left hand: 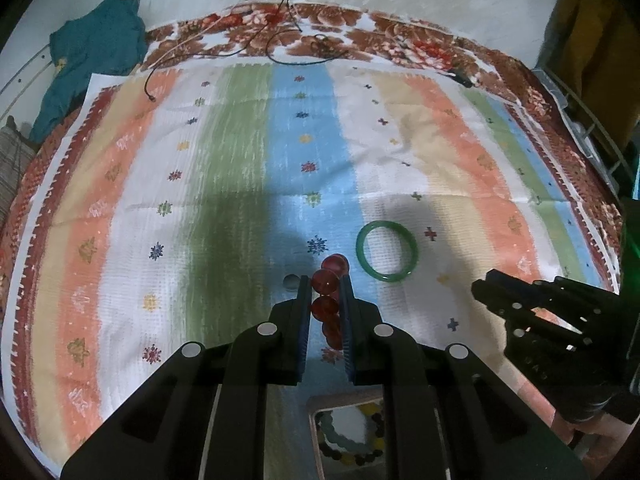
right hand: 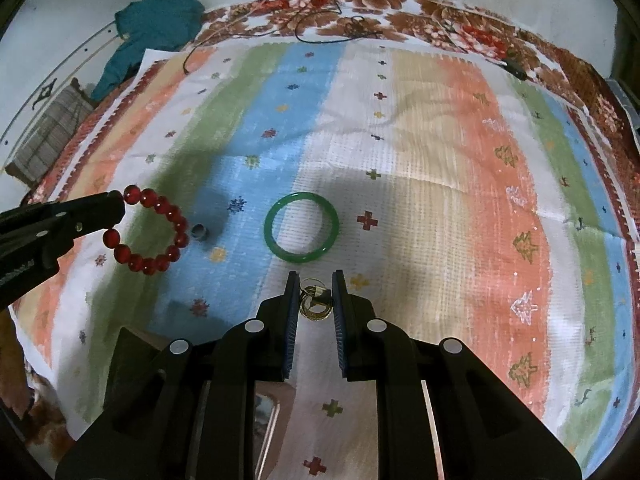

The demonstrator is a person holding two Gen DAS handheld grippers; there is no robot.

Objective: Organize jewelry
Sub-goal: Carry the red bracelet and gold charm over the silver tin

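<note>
Left view: left gripper (left hand: 326,280) clamped on red bead bracelet (left hand: 329,280); a box (left hand: 320,404) holding beaded bracelets sits below it, unseen as such from the right. Right view: right gripper (right hand: 314,280) pinching gold rings (right hand: 316,304); the full bead loop visible. Green bangle (right hand: 302,227) and small ring (right hand: 200,232) lie on the striped cloth (right hand: 440,160), unobstructed. Cords (left hand: 280,40) at far edge.

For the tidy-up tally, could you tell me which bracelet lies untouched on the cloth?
The smooth green bangle; the red beaded bracelet hangs from the left tool.
</note>
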